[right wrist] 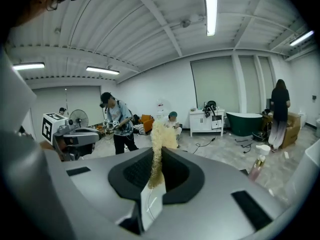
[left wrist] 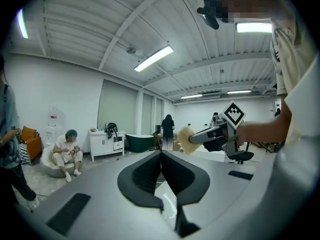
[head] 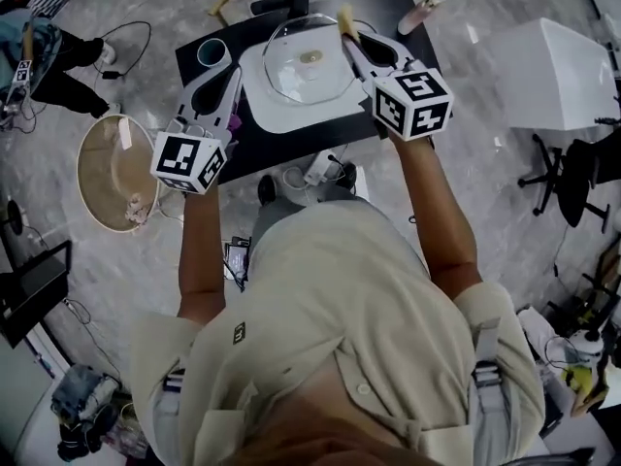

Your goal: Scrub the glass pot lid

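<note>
Lying on a white tray (head: pixel 291 115) in the middle of the black table (head: pixel 291 149), the glass lid (head: pixel 309 58) had the right gripper (head: pixel 349 35) (right wrist: pixel 159 156) at its far right rim, jaws pinching a yellowish scrubber (head: pixel 343 17) (right wrist: pixel 159 134). The left gripper (head: pixel 231 74) (left wrist: pixel 161 154) was by the tray's left edge, jaws pressed together on nothing, and a teal cup (head: pixel 212 52) stood near the table's far left corner.

Clear glass lid (head: pixel 309 58), white tray (head: pixel 262 107), black table (head: pixel 283 147) — pale straw-yellow scrubber (right wrist: pixel 159 144)
</note>
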Available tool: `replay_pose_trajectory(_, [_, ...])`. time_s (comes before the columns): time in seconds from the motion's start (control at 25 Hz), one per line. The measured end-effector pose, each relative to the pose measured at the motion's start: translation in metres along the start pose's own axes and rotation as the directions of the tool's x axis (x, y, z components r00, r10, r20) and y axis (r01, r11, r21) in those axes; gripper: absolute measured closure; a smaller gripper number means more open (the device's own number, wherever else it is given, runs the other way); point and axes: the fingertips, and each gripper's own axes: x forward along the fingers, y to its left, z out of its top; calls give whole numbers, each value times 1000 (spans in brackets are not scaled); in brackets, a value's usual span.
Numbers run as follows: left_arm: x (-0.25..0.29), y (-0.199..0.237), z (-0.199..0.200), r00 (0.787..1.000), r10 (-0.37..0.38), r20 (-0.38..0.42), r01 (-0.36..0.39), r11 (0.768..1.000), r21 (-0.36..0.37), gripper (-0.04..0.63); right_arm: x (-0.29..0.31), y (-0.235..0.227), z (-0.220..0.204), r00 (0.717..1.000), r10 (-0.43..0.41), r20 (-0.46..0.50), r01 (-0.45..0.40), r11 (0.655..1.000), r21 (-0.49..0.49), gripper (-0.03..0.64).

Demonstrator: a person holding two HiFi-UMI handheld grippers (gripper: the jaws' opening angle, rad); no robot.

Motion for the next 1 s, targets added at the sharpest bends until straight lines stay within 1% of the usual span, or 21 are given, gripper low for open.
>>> replay_pose_trajectory(0.16, [5, 0, -20, 998, 66, -13, -67, 997, -45, 580, 23, -19, -13, 998, 33, -60, -34, 999, -21, 574])
replay_pose_trajectory(0.28, [6, 5, -37, 995, 93, -24, -95, 994, -56, 580, 46, -27, -23, 996, 39, -83, -42, 998, -40, 574])
replay_pose_trajectory(0.48, [2, 21, -83, 993, 92, -69, -98, 991, -92, 580, 89, -38, -68, 990, 3, -139, -8, 999, -38, 574])
replay_pose_trajectory(0.68, [7, 45, -123, 991, 89, -99, -99, 989, -107, 580, 142, -52, -113, 983, -34, -179, 23, 997, -67, 574])
replay_pose_trajectory(0.84, [8, 67, -154, 988, 110, -112, -125, 983, -138, 580, 181, -59, -151, 977, -54, -208, 34, 995, -99, 574])
replay_pose_trajectory(1.0, [8, 84, -175, 986, 124, -112, -142, 975, -172, 580, 212, -66, -180, 972, -73, -225, 45, 991, -128, 574])
